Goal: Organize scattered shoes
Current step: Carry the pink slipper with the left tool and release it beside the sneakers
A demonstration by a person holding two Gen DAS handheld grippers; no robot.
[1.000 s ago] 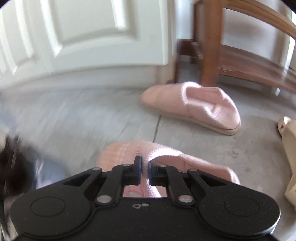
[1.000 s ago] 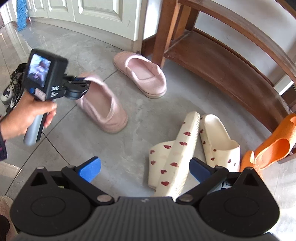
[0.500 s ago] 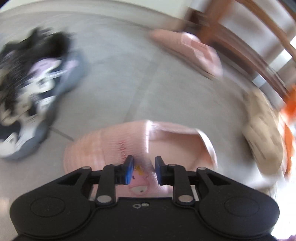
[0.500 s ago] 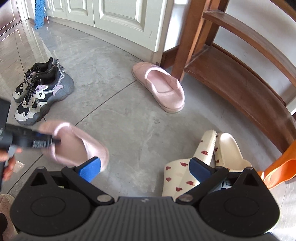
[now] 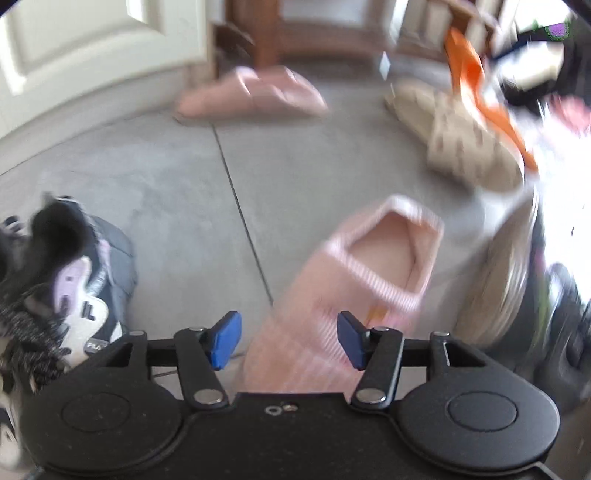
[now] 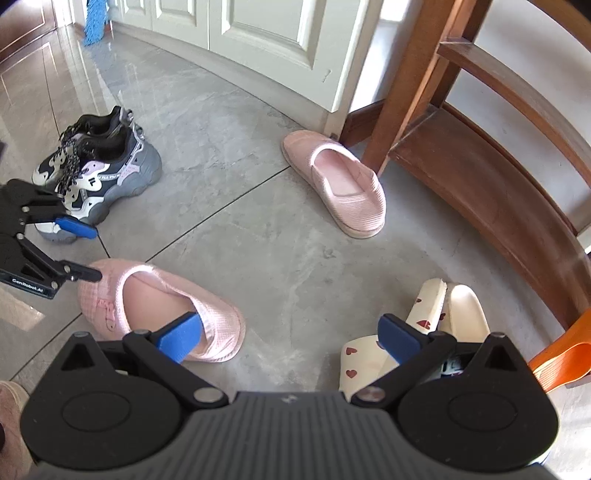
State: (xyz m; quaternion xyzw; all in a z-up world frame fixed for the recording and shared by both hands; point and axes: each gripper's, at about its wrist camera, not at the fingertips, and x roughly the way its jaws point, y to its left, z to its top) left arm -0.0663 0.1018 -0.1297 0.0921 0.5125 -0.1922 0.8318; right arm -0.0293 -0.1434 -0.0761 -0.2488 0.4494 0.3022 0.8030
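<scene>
One pink slipper [image 6: 159,306] [image 5: 369,273] lies on the grey floor, just right of the black-and-white sneakers [image 6: 99,166] [image 5: 62,280]. My left gripper [image 6: 88,251] [image 5: 289,338] hovers at its near end. Its jaws are opening. The slipper's end shows between the blue pads, which do not press on it. The matching pink slipper [image 6: 336,184] [image 5: 255,94] rests near the wooden shoe rack [image 6: 480,177]. My right gripper [image 6: 290,336] stands open above bare floor with nothing between its fingers.
Two cream slippers with red hearts [image 6: 424,332] [image 5: 461,140] lie at the right, one on its side. An orange slipper [image 6: 561,354] [image 5: 476,85] sits beyond them by the rack. White doors [image 6: 258,37] close the back. A blue duster [image 6: 94,22] leans far left.
The left gripper carried the pink slipper away from its mate toward the sneakers, and it now lies on the floor there. The jaws went from shut on it to apart. The right gripper drifted slightly.
</scene>
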